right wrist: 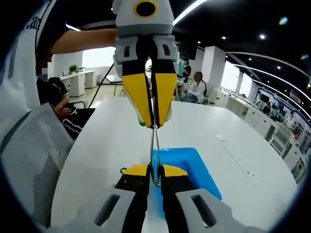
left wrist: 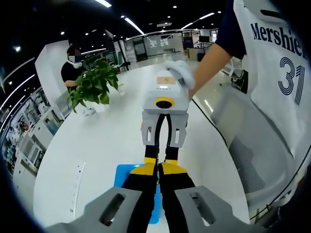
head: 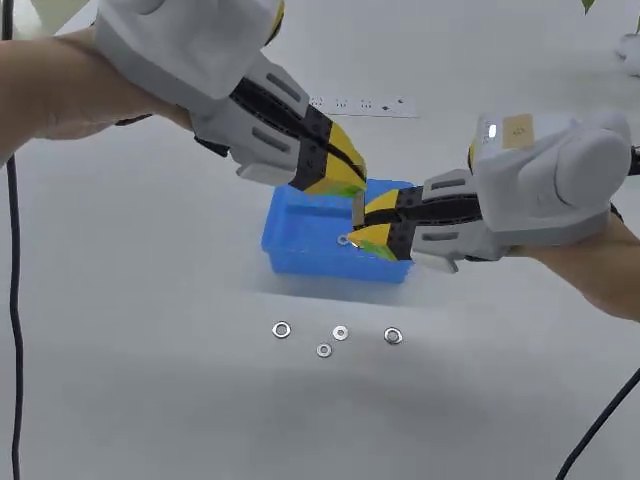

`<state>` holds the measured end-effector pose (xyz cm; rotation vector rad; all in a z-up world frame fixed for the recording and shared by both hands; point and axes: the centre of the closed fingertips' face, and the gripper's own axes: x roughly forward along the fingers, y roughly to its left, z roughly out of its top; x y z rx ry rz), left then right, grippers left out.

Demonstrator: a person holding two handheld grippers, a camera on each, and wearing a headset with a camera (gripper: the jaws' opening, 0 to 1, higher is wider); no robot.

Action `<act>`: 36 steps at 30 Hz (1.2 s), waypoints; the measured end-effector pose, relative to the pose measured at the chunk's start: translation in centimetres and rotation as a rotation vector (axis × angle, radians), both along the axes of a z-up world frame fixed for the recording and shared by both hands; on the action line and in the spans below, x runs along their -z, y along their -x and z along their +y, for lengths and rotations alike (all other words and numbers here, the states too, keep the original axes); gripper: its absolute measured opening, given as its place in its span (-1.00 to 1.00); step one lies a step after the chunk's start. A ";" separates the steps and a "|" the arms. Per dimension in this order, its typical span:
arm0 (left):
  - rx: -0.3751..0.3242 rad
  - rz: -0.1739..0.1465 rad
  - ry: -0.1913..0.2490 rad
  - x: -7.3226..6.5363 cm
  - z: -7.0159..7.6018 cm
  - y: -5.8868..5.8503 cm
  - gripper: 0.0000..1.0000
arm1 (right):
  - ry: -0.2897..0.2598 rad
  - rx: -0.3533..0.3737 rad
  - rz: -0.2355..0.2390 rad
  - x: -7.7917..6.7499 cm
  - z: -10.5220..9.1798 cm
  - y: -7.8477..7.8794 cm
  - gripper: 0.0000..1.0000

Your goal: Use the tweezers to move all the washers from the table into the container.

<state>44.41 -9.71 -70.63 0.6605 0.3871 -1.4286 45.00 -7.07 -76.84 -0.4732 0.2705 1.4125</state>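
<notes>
Over the blue container [head: 300, 250] the two grippers meet nose to nose. The left gripper [head: 345, 180] reaches in from the upper left of the head view and the right gripper [head: 372, 232] from the right. In the right gripper view, the left gripper [right wrist: 153, 119] comes down from the top with its yellow jaws pressed onto the upper end of the tweezers [right wrist: 153, 133]. The two thin metal arms run down from there, drawn nearly together with only a sliver of a gap. Their lower end sits between the jaws of the right gripper [right wrist: 155, 172], which are closed in on the arms from both sides. A small ring shows at the tweezers' lower end. In the head view it reads as a washer [head: 345, 240] hanging at the tips above the container's inside, though the exact pinch is too small to make out. In the left gripper view, the left gripper [left wrist: 158, 170] has its own jaws pressed together, with the right gripper [left wrist: 159, 158] facing it just above the container [left wrist: 121, 177]. Four more washers lie on the white table [head: 120, 380] in front of the container, well apart from both grippers: one at the left [head: 281, 330], two close together in the middle [head: 340, 333] [head: 324, 350], and one at the right [head: 393, 336].
</notes>
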 end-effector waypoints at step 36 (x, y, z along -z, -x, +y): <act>0.004 -0.002 -0.043 4.7 -0.3 -5.2 -0.89 | 0.023 0.031 0.052 5.0 -0.1 -5.5 -0.82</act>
